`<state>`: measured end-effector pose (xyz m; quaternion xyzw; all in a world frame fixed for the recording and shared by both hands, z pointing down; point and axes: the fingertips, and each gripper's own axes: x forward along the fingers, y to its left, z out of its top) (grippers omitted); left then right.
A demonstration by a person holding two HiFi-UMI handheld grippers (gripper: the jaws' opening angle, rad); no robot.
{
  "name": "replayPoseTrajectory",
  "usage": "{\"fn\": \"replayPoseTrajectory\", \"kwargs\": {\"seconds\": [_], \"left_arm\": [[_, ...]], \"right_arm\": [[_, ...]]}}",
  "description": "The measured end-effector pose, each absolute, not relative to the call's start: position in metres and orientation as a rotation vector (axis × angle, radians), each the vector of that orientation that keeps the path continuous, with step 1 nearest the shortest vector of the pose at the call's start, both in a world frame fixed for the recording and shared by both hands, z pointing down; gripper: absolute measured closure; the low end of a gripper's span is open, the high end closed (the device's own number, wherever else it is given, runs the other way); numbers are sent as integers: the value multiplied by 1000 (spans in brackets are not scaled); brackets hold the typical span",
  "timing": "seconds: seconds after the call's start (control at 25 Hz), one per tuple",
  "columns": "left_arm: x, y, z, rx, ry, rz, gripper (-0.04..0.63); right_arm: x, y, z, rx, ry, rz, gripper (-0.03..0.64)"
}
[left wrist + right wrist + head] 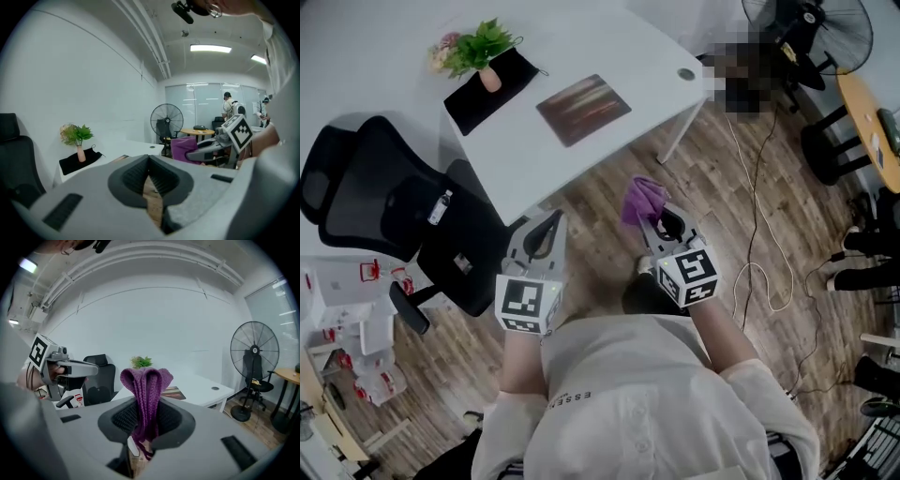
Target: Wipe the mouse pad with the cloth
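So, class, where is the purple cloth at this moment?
Head view: the purple knitted cloth is clamped in the right claw, right of centre, above the wooden floor just off the white desk's near edge.

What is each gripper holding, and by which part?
The right gripper clamps the purple cloth by its bunched middle; left gripper holds nothing, jaws together.

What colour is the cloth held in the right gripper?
The cloth is purple, clearest in the right gripper view.
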<state>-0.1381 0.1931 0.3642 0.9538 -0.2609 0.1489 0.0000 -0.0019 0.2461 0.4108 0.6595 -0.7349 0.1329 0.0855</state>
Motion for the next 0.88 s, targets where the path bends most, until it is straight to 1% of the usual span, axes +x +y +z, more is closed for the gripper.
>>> {"fn": "replayPoseTrajectory", "kwargs": {"seconds": [0.2, 0.4, 0.6, 0.88], "left_arm": [[-77, 170, 367, 2923, -938, 460, 594], [-43, 149, 370, 2843, -1062, 450, 594], [-40, 126, 381, 2749, -1124, 452, 594], [-42, 64, 394, 2686, -1205, 448, 594]], "right_arm": [[60, 212, 412, 1838, -2275, 434, 529], [107, 177, 412, 1738, -2316, 423, 529], [116, 138, 421, 1652, -2364, 434, 529], [114, 71, 433, 1559, -2376, 433, 529]]}}
